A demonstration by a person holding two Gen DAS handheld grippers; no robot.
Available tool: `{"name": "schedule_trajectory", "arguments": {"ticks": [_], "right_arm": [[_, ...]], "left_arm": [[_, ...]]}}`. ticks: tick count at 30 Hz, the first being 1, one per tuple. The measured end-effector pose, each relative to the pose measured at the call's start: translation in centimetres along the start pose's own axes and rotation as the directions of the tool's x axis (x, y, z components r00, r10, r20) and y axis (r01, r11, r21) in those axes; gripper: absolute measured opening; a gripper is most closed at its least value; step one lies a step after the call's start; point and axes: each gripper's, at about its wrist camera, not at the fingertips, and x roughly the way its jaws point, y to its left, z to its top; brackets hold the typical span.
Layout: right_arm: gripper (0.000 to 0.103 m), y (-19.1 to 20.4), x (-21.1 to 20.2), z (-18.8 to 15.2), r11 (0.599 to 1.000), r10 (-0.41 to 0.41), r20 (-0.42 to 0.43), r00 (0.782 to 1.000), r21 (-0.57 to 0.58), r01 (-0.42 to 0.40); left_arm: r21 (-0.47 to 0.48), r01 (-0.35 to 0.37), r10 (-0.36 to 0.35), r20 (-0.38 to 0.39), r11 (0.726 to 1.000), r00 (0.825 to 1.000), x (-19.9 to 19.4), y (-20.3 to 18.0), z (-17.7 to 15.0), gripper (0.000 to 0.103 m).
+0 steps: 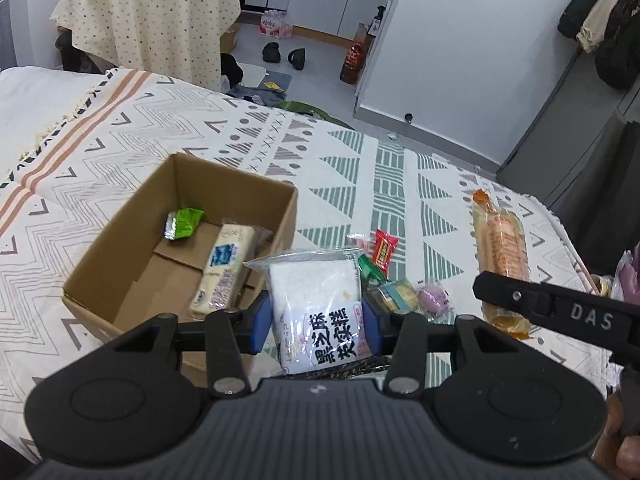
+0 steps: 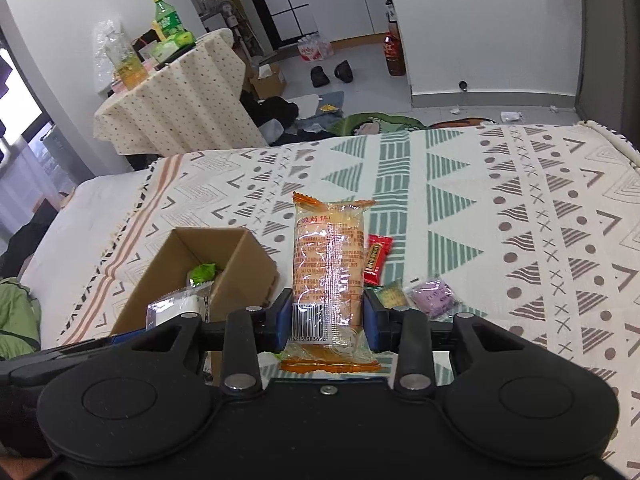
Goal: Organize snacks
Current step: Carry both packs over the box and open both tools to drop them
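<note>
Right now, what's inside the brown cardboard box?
Inside the brown cardboard box lie a green foil snack packet and a long cream wrapped snack bar. The near corner is hidden behind the left gripper.

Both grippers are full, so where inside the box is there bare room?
Bare floor lies along the brown cardboard box's left wall, beside the green foil packet and cream wrapped bar. Right side is crowded.

Purple packet [image 1: 628, 276], perhaps, edge-cropped

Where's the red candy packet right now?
The red candy packet lies on the patterned blanket, right of the cardboard box, just beyond the purple snack.
</note>
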Motion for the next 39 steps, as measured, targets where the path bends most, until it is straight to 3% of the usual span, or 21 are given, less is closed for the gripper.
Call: {"name": "schedule_trajectory", "arguments": {"ticks": [23, 39], "right_arm": [[0.035, 4.1, 1.9, 1.9, 0.995, 0.099, 0.032, 0.995, -0.036, -0.098], [0.035, 7.5, 7.4, 3.2, 0.990, 0.132, -0.039, 0.991, -0.035, -0.133]], "left_arm": [[-0.049, -0.016, 0.018, 0.039, 0.999, 0.999, 0.0, 6.6, 3.5, 0.046], [-0.125, -0.036, 0.031, -0.038, 0.992, 0.999, 3.7, 11.3, 5.1, 0.048]]}}
